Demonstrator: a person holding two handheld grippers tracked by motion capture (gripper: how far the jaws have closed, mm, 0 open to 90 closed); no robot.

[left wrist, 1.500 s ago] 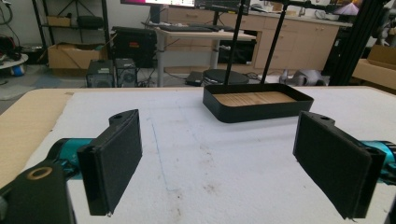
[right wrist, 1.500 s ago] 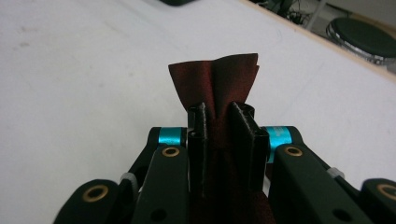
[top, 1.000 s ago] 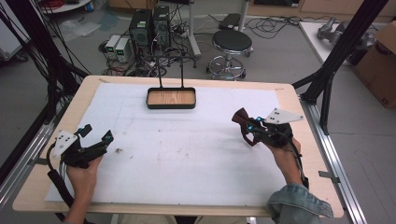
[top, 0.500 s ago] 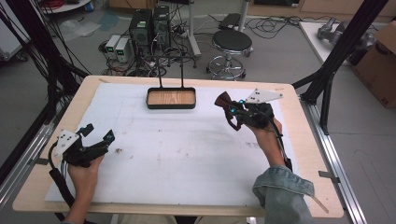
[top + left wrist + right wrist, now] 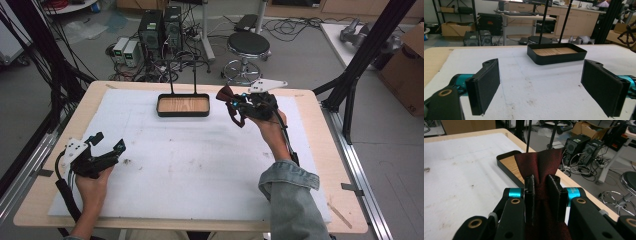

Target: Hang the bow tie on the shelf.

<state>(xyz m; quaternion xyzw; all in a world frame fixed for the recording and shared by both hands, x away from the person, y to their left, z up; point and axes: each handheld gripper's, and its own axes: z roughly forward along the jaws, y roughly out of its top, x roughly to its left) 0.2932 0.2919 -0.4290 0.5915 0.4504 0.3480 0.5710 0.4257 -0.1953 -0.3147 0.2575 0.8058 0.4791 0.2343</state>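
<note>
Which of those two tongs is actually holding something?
The right tongs, raised near the black tray: their jaws pinch a dark red cloth. The left tongs, near the table's left edge, stand wide open and empty.

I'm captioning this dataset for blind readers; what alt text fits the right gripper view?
The right gripper pinches a dark red cloth between its shut black jaws, held above a white padded table. Beyond it sits a black tray with a wooden floor.

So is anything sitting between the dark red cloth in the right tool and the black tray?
Nothing visible. The right tool holds the dark red cloth just to the right of the black tray, whose wooden bottom is bare. Only open air and white mat separate them.
</note>
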